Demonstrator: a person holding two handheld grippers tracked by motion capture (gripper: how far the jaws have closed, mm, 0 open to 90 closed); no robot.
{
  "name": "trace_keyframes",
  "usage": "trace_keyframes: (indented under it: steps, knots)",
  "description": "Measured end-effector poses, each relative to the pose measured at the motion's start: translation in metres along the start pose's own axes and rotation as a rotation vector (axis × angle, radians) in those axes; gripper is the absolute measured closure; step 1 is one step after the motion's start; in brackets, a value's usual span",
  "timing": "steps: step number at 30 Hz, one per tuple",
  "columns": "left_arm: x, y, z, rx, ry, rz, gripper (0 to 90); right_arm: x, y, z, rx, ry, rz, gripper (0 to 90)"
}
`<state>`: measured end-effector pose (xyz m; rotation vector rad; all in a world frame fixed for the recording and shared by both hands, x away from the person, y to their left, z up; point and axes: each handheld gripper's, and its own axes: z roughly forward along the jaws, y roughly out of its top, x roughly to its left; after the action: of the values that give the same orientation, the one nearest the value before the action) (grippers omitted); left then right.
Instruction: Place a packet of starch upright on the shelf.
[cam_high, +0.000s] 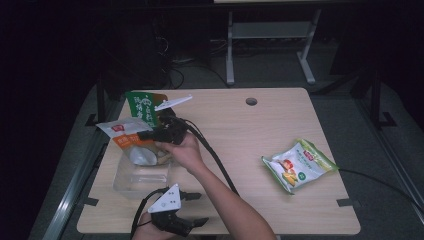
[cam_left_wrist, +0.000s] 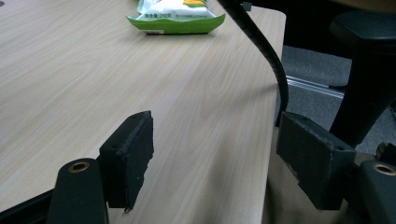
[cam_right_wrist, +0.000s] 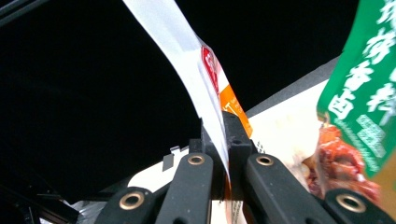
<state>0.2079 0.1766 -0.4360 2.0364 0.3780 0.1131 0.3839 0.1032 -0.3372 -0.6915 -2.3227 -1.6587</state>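
Observation:
My right gripper is shut on the edge of a white and orange snack bag, which hangs over a clear plastic tub at the table's left. In the right gripper view the jaws pinch that bag's thin edge. A green bag stands just behind it and appears close by at the right. My left gripper rests at the table's near edge, open and holding nothing.
A green and white snack bag lies at the right of the table; it also lies far ahead in the left gripper view. The right gripper's black cable trails across the middle. A dark chair stands off the table's edge.

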Motion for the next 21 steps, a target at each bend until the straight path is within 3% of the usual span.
trace_keyframes:
  steps: [9, 17, 21]
  knots:
    - [0.001, -0.004, 0.0, 0.021, -0.004, 0.016, 27.3, -0.009, -0.012, 0.028, 0.037, 0.004, 0.022, 90.0]
    - [0.001, -0.005, 0.002, 0.031, -0.008, 0.02, 27.3, -0.015, -0.021, 0.032, 0.038, 0.014, 0.051, 89.6]
    - [0.0, -0.004, 0.003, 0.028, -0.012, 0.014, 27.3, -0.014, -0.022, 0.03, 0.096, -0.026, 0.003, 89.1]
